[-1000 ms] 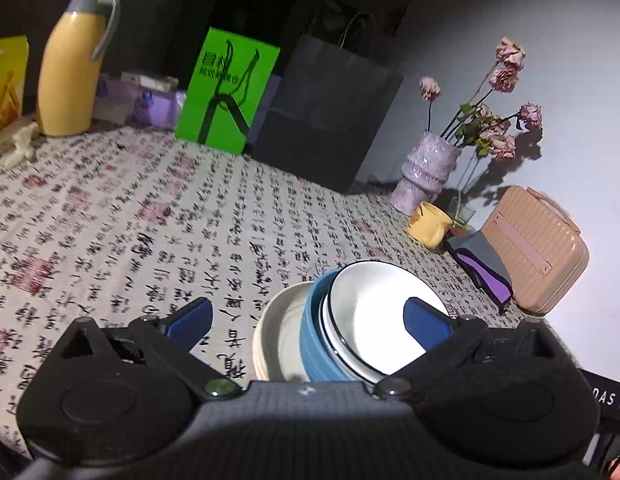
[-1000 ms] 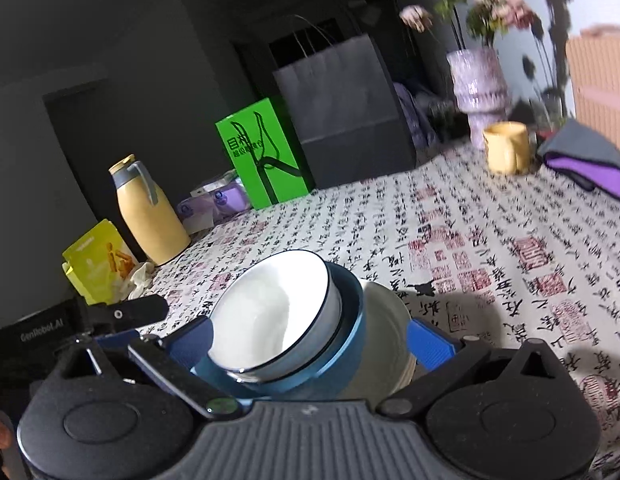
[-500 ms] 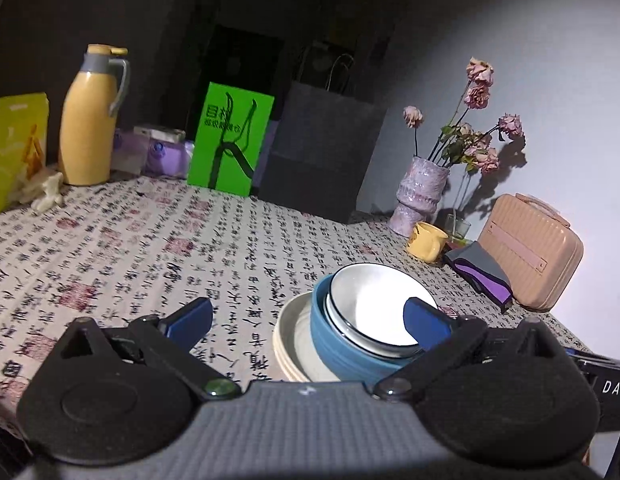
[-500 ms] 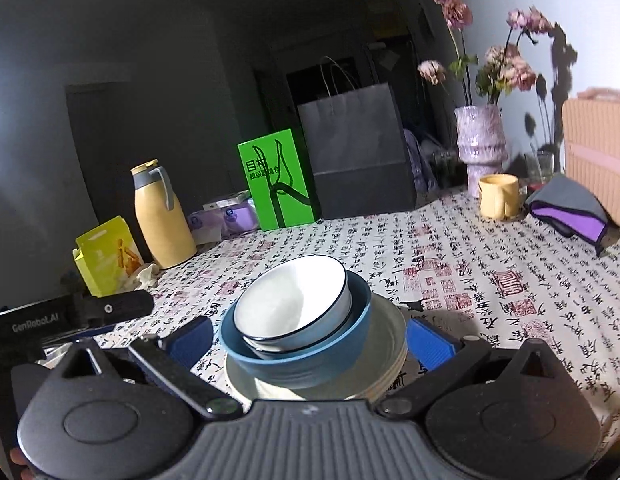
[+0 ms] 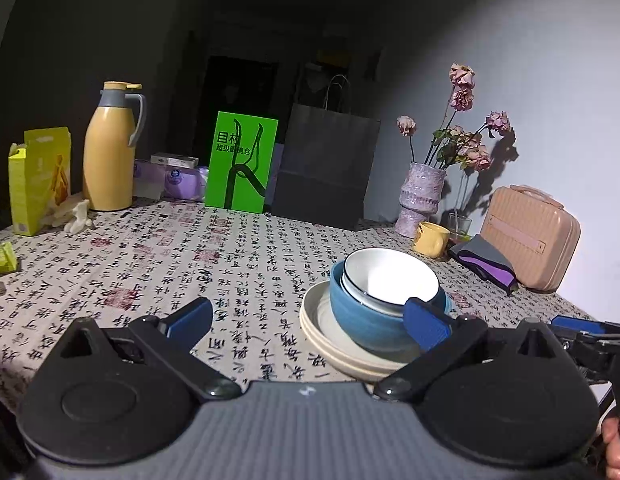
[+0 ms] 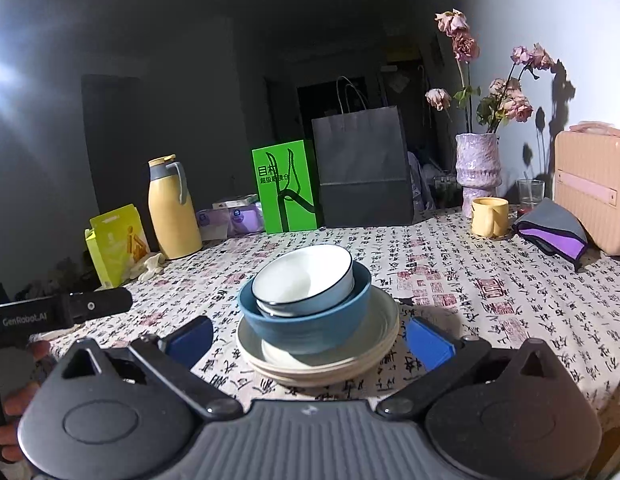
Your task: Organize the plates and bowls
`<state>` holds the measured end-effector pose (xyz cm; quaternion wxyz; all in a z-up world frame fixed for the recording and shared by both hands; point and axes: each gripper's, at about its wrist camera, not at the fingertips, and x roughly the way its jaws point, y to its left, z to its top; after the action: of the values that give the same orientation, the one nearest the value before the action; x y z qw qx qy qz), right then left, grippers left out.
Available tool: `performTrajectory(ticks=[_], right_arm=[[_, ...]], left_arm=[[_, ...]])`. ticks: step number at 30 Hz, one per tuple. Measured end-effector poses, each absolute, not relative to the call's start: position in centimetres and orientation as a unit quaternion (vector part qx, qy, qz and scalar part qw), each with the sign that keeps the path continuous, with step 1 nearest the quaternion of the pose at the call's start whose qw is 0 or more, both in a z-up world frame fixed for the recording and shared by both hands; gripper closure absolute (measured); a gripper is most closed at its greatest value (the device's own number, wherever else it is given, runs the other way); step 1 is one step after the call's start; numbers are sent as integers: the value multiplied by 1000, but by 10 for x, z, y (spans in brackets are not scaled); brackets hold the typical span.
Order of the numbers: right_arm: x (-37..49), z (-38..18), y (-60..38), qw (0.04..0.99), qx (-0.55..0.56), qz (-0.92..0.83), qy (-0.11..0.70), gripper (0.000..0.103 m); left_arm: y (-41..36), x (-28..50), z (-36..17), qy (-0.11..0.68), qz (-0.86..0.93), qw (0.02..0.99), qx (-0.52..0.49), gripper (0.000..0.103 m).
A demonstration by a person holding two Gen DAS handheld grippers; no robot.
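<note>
Calligraphy-printed tablecloth (image 6: 450,280) now carries the whole stack level: cream plates (image 6: 384,334), blue ceramic bowl (image 6: 310,326), white dark-rimmed bowl (image 6: 306,280) nested inside, where a second ago it was tilted. Both the left gripper (image 5: 308,316) and right gripper (image 6: 308,336) have drawn back spread wide and empty, so the stacking looks done. How many plates lie under the bowls is hard to count.

the green box (image 6: 286,188) carries two lines of chinese characters in black; the upper, larger line begins with "目", the rest too small to make out. the black body of the left gripper (image 6: 50,314), seen from the right wrist, reads "genrobot.ai" in grey. the tablecloth (image 5: 238,256) is printed all over with black calligraphy and red seal stamps, not legible.
</note>
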<state>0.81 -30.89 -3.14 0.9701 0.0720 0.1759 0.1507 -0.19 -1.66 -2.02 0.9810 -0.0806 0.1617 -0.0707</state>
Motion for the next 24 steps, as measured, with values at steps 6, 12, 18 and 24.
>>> performTrajectory(ticks=[6, 12, 18, 24], right_arm=[[-6, -38, -305, 970, 60, 150, 183, 0], [-17, -45, -302, 971, 55, 140, 183, 0], [-18, -49, -301, 970, 51, 142, 189, 0], [-17, -49, -300, 970, 52, 142, 191, 0]], left_arm=[[-12, -25, -27, 151, -67, 984, -66, 0], [-15, -41, -34, 141, -67, 987, -42, 0], [-17, -45, -38, 139, -67, 987, -35, 0], [-17, -45, -39, 138, -70, 987, -38, 0]])
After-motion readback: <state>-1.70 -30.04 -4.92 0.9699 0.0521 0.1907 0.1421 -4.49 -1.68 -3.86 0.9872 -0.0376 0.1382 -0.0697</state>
